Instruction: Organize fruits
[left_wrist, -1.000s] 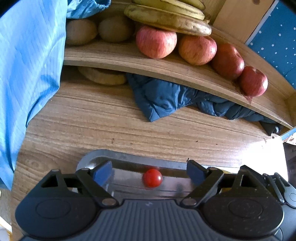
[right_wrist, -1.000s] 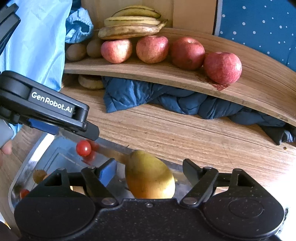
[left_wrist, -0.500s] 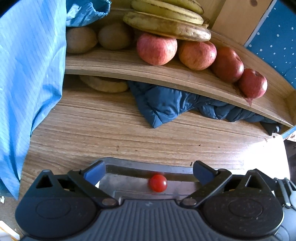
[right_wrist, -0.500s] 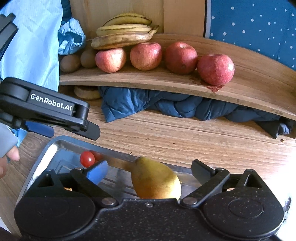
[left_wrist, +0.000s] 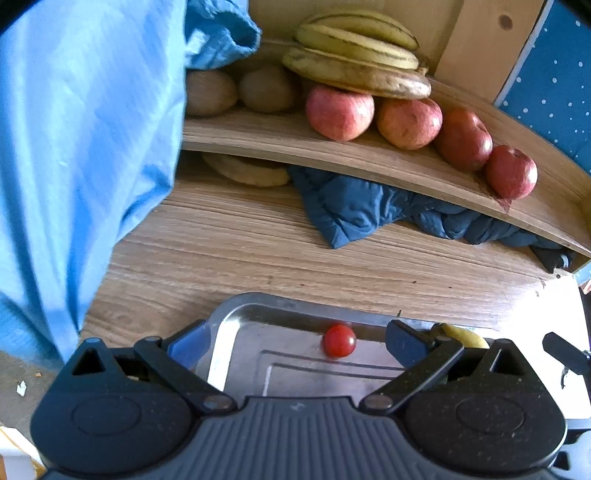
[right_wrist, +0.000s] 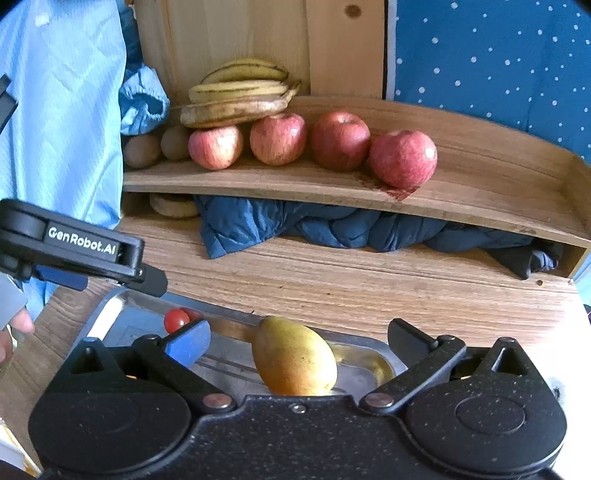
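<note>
While sorted onto shelf (right_wrist: 332, 184): bananas (right_wrist: 236, 92), four apples (right_wrist: 277, 138), kiwis (right_wrist: 142, 149); left in tray (left_wrist: 236, 314): pear (right_wrist: 293, 360) and cherry tomato (left_wrist: 339, 340), each between wide, empty left gripper (left_wrist: 295, 338) and right gripper (right_wrist: 299, 338)

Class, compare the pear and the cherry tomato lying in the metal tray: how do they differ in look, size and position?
Colour: the pear is yellow-green with an orange blush; the cherry tomato is bright red.
Size: the pear is far larger than the cherry tomato.
Shape: the pear tapers to a narrow end; the cherry tomato is round.
Position: the pear lies between the right gripper's open fingers; the cherry tomato sits further left, by the metal tray's far wall.
Both rest ungripped in the tray.
</note>
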